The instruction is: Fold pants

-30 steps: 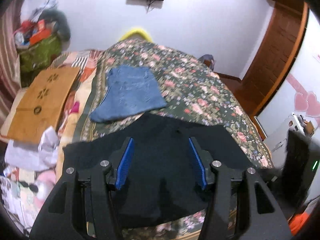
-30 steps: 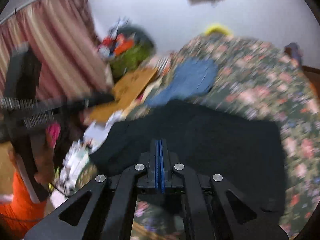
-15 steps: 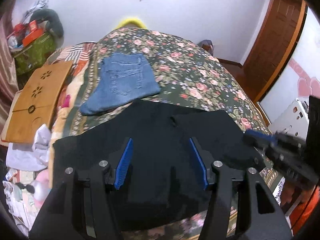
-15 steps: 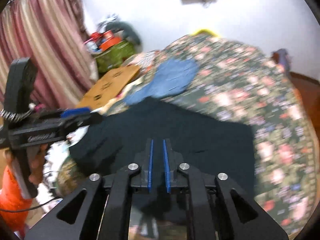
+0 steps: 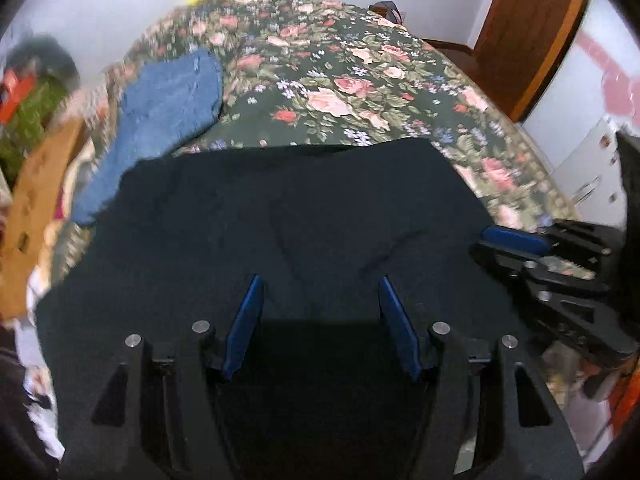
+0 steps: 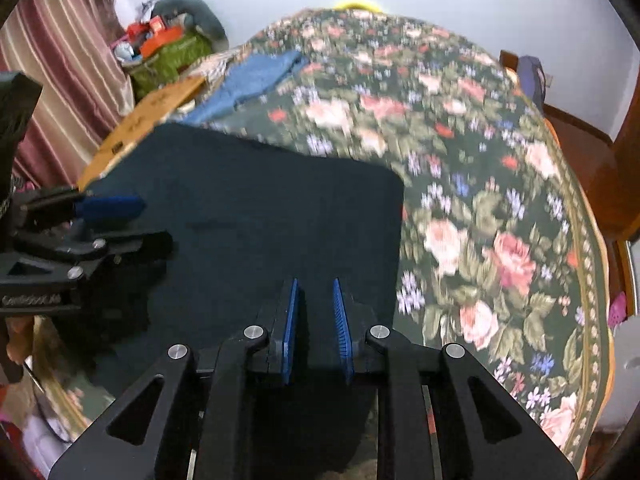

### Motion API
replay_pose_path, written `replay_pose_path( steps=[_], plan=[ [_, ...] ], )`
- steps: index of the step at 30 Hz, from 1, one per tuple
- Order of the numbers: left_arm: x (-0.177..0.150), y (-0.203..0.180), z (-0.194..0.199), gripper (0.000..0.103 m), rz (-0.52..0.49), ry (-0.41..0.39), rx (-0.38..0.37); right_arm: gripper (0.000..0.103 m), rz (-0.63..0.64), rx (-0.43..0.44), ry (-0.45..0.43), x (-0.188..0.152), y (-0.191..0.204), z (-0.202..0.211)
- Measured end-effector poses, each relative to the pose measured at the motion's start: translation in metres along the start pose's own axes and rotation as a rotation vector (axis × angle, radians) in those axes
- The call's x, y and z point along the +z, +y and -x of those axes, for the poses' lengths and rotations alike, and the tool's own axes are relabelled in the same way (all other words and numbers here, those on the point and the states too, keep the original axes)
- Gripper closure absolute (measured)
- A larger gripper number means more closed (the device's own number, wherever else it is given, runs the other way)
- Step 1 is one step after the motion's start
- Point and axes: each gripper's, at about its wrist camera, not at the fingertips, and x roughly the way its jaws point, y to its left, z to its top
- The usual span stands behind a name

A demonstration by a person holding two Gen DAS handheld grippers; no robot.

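Right now the black pants (image 5: 280, 216) lie spread flat on the near part of the bed, on the floral bedspread (image 5: 360, 92), already doubled into a broad dark rectangle whose far edge runs straight across the flowers. In the right wrist view the same pants (image 6: 248, 208) fill the near left, with a rounded corner on their far right side where the bedspread (image 6: 500, 220) begins.

The left gripper (image 5: 322, 292) hangs over the near middle of the pants, its blue pads standing well apart with only flat cloth seen between them; nothing is pinched, and the jaws are not pressing on the fabric. The right gripper (image 6: 316, 296) hovers over the near right part of the pants, its pads a narrow gap apart and opening, with no fold of cloth caught between them. Each tool shows in the other's view: the right gripper (image 5: 516, 240) at the right edge of the pants, the left gripper (image 6: 108, 216) at their left edge.

Beyond the pants, to the far left, a pair of folded blue jeans (image 5: 168, 108) lies on the bedspread, its near corner just beside the black cloth. A tan cardboard panel (image 5: 36, 208) sits off the bed's left side, and a striped curtain (image 6: 64, 64) hangs further left.
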Motion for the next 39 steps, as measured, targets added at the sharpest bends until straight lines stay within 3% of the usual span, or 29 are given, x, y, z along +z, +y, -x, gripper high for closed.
replay_pose_path(
  steps=[2,7,9,15,21,27,34,39],
  plan=[
    [-0.004,-0.004,0.000,0.041,-0.036,-0.001,0.029,0.073,-0.011,-0.008,-0.006,-0.006,-0.008,0.004],
    [-0.024,0.001,0.003,0.031,-0.089,-0.028,0.068,0.073,-0.029,-0.020,0.003,-0.023,-0.022,0.013],
    [-0.030,0.007,0.008,0.031,-0.079,-0.037,0.052,0.073,-0.036,-0.038,0.005,-0.027,-0.026,0.018],
    [-0.042,0.026,0.036,0.032,-0.034,-0.072,0.098,0.072,-0.054,-0.041,-0.032,-0.023,-0.025,0.041],
    [-0.046,0.065,0.086,0.032,0.053,-0.180,0.205,0.072,0.016,-0.020,-0.145,-0.002,0.009,0.073],
    [-0.065,0.120,0.139,0.030,0.138,-0.251,0.302,0.064,0.107,0.009,-0.226,0.020,0.055,0.088],
    [-0.103,0.187,0.170,0.029,0.212,-0.233,0.452,0.060,0.154,0.049,-0.248,0.038,0.096,0.076],
    [-0.131,0.234,0.176,0.026,0.257,-0.166,0.541,0.059,0.180,0.061,-0.225,0.048,0.121,0.057]
  ],
)
